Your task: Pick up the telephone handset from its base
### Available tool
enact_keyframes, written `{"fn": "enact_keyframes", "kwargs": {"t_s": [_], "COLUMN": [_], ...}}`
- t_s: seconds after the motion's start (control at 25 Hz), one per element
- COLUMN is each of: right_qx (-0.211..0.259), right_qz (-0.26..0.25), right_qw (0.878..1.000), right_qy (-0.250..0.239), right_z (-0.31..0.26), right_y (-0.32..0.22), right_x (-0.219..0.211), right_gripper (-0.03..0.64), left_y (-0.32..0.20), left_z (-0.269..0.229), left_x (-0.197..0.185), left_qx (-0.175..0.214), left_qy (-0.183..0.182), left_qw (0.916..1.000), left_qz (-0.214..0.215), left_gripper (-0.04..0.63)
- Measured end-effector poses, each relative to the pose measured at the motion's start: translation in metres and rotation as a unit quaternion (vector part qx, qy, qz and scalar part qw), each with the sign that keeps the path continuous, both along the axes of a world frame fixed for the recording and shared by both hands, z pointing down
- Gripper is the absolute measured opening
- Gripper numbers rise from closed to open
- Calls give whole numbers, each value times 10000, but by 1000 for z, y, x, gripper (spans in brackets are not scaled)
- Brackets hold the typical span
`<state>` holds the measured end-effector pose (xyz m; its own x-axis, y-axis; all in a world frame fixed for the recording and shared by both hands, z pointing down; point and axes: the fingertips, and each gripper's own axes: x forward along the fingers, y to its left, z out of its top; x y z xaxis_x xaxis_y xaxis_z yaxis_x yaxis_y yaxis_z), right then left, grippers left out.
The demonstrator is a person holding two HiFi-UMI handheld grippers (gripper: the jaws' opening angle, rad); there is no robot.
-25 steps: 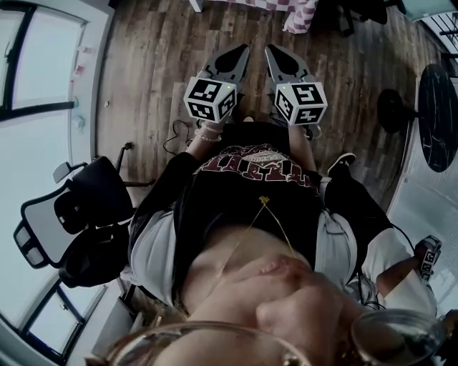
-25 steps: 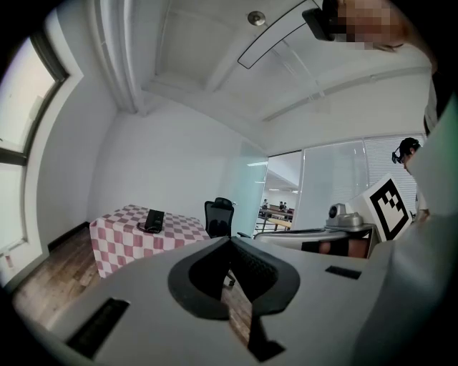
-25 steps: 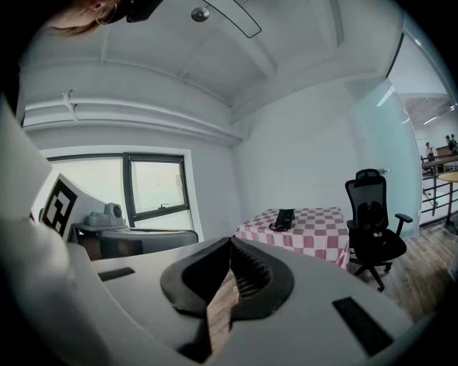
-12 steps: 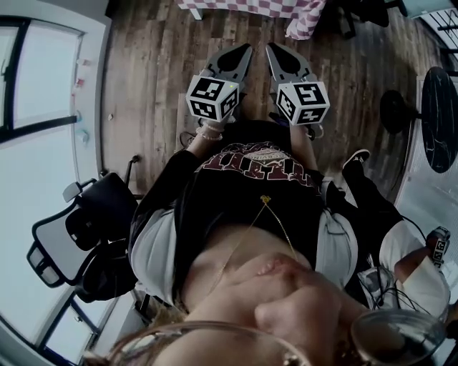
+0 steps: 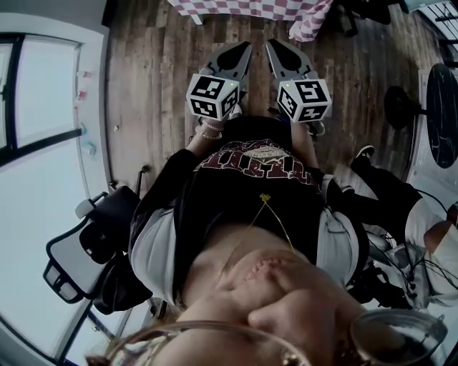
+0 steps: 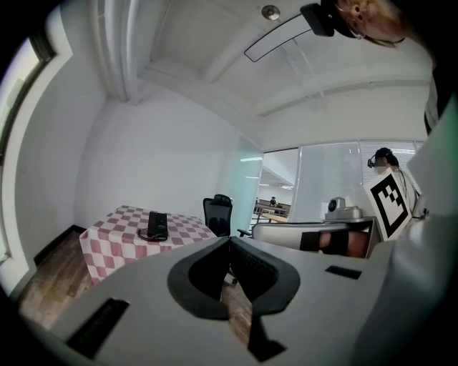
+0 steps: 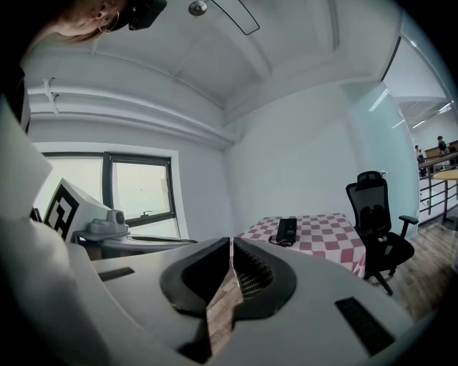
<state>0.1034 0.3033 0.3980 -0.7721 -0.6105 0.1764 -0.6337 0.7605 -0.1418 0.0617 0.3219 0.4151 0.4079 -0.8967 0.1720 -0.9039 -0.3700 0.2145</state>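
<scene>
A black telephone with its handset on the base lies on a table with a red-and-white checked cloth, still some way ahead. The right gripper view shows the same telephone on the cloth. In the head view only the cloth's near edge shows at the top. My left gripper and right gripper are held side by side in front of my body over the wooden floor, both shut and empty. Their jaw tips meet in each gripper view: left gripper, right gripper.
A black office chair stands beside the table, also visible as the chair. Another office chair is at my left by the windows. A seated person and a round black table are at my right.
The floor has slid down the head view and the checked cloth has come further into view at the top. Both grippers stay shut and side by side.
</scene>
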Motion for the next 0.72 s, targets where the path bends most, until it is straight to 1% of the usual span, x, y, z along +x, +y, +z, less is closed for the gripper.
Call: {"fn": "enact_keyframes", "kwargs": {"t_s": [0.24,0.36,0.56,0.72], "right_qx": [-40,-85,-156,-180], "right_qz": [179,220,171,65], "right_qw": [9998,9997,9997,9998], "right_qy": [33,29,44,64], "right_z": [4,5,8,10], "right_y": [1,1,-13,-26], "right_x": [-16,-20,-23,-35], "right_gripper": [20,20,20,20], "left_y": [-1,-3,-16,-29], "left_z": [7,8,9,12], "left_x": [-18,-20,-18,-30], "left_qx": [-86,-87,-118,-169], "left_qy": [55,94,124,138], "left_qw": [9998,9997,9996,9997], "left_qz": [140,206,236,142], "left_gripper": [11,11,11,11]}}
